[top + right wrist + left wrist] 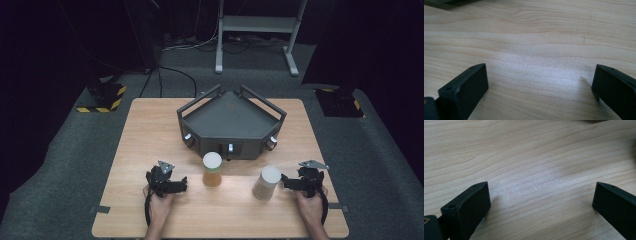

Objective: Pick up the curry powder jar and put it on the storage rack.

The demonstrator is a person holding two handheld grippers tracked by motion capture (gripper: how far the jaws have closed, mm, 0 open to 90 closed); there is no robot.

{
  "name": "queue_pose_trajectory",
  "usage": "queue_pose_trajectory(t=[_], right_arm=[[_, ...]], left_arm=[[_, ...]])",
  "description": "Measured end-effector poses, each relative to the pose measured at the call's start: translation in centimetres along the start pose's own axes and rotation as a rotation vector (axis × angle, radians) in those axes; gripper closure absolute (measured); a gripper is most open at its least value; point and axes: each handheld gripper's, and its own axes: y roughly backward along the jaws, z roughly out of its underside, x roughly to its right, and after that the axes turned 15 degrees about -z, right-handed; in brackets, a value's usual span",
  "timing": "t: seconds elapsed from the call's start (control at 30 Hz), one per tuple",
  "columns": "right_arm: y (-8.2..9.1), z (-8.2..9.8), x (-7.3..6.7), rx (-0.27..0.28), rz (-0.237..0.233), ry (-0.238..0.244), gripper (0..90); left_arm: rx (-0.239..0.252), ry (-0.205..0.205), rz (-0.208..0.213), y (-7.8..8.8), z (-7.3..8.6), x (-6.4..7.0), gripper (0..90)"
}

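Resting near the table's front edge: two hand-held grippers, one at each side, with two cups standing between them.
Table (150,130): light wood, grain running across it; a dark floor surrounds it.
Left gripper (176,186): held in the person's left hand (159,204), low over the wood; its jaws point toward the orange cup and stand wide apart with nothing between them. In the left gripper view (541,202) bare wood lies between the two black jaws.
Right gripper (289,183): held in the person's right hand (310,207); its jaws point toward the pale cup, spread wide and empty. In the right gripper view (540,83) bare wood lies between them.
Orange cup (212,169): upright, white lid, near the left gripper but apart from it.
Pale cup (266,183): upright, white lid, just beside the right gripper's jaw tips; whether they touch cannot be told.
Dark grey tray (200,131): angular, with raised rails, standing behind both cups at the table's middle.
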Motion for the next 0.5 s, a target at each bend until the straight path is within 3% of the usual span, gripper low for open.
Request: queue_pose_trajectory(t=[0.23, 0.5], right_arm=[[0.0, 0.01, -0.03, 0.0, 0.001, 0.0, 0.0], [0.0, 0.01, -0.01, 0.0, 0.001, 0.0, 0.0]], left_arm=[[-0.006, -0.009, 0.009, 0.0, -0.2, -0.04, 0.7], [0.018, -0.033, 0.075, 0.52, -0.62, -0.06, 0.8]])
